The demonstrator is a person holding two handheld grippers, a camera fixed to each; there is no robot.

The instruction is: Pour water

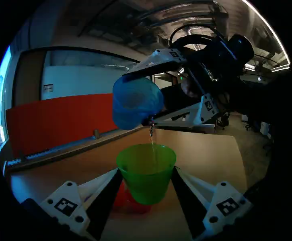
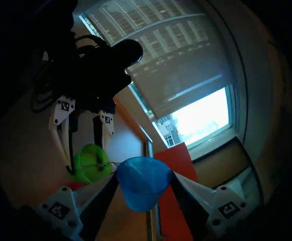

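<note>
Left gripper view, left to right: what's there?
— A red partition (image 1: 61,120) runs along the tabletop's (image 1: 210,152) far left edge. At the near middle the left gripper (image 1: 146,172) is clamped on the green cup (image 1: 148,182); above it the right gripper (image 1: 138,97) grips the tilted blue cup (image 1: 134,105), water (image 1: 152,134) streaming down into the green one.
And free room?
— Bare tabletop to the right, up to its right edge; floor (image 1: 248,138) beyond.

hidden: red thing (image 1: 126,203), mostly behind green cup (image 1: 147,176) | kind: cannot tell | outline: dim, unclear
</note>
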